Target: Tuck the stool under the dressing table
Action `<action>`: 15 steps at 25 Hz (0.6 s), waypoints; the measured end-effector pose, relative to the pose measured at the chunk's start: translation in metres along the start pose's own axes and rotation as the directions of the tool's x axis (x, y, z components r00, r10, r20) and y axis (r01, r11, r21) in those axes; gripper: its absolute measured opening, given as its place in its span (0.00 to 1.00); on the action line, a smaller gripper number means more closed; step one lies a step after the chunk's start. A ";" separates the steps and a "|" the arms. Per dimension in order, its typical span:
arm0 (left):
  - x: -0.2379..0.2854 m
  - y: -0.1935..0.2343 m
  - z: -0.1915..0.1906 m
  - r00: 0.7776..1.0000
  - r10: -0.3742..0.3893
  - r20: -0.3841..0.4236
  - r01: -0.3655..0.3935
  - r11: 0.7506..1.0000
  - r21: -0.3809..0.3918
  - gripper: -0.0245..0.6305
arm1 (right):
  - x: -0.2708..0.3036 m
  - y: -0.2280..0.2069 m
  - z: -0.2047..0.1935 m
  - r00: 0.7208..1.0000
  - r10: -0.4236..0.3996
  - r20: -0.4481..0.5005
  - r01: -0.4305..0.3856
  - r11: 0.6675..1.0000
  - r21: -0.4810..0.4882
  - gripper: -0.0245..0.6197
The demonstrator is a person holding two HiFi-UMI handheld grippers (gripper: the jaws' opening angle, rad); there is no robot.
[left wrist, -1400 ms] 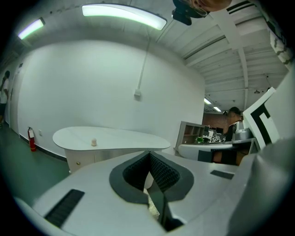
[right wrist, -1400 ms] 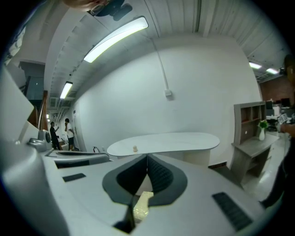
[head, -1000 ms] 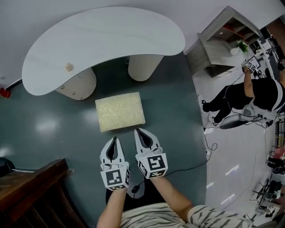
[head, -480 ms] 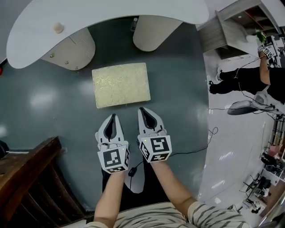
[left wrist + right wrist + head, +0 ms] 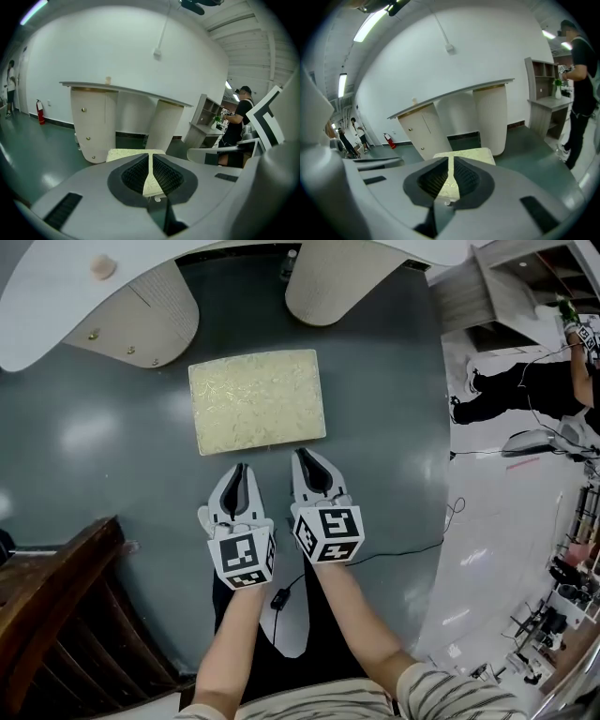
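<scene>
Since the earlier frame both claws have sunk toward the green floor [image 5: 112,446] and closed in on the stool [image 5: 257,400]. The left claw [image 5: 240,467] is closed on nothing, its tip just short of the stool's near edge. The right claw [image 5: 301,453] is likewise closed and empty, its tip just beside that edge, toward its right corner. The stool stands before the gap between the pedestals of the dressing table [image 5: 47,301], not yet under the top.
</scene>
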State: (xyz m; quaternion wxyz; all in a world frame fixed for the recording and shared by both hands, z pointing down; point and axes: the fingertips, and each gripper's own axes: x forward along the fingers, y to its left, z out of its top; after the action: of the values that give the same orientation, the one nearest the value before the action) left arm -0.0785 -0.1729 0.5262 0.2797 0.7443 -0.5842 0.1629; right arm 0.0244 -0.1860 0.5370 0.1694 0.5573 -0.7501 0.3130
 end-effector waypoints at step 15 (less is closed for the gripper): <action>0.054 0.029 -0.088 0.991 0.030 -0.127 -0.032 0.999 -0.006 0.16 | 0.055 -0.028 -0.077 0.993 -0.035 -0.109 0.038 0.999 0.023 0.21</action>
State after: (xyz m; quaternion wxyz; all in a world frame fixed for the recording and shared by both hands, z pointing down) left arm -0.0848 -0.1663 0.6335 0.3169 0.7220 -0.5773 0.2119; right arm 0.0257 -0.1803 0.6355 0.2088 0.5553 -0.7254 0.3491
